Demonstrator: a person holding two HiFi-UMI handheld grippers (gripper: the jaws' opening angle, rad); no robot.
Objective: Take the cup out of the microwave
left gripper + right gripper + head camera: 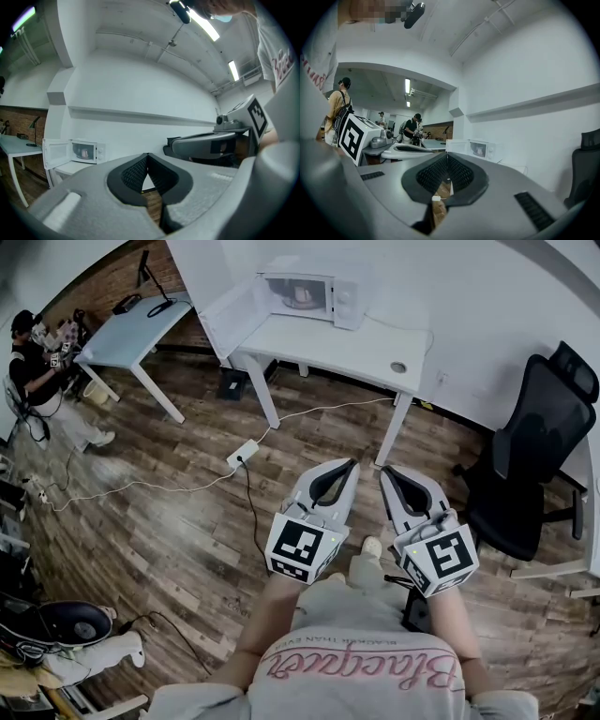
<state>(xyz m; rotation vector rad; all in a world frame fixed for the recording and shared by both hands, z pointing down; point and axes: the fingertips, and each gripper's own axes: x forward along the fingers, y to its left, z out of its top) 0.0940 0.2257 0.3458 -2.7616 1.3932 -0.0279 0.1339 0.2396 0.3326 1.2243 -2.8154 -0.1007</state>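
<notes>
A white microwave (314, 294) stands on a white table (366, 348) far ahead, its door (228, 317) swung open to the left. A pinkish cup (302, 296) sits inside. In the left gripper view the microwave (87, 151) and the cup (85, 153) are small at the left. The right gripper view shows the same microwave (482, 149) just right of the jaws. My left gripper (352, 465) and right gripper (383, 472) are side by side over the wooden floor, well short of the table. Both are shut and hold nothing.
A black office chair (539, 446) stands to the right of the table. On the floor in front of the table lie a power strip (242, 455) and its white cable. A pale blue desk (141, 329) and a seated person (37, 371) are at the far left.
</notes>
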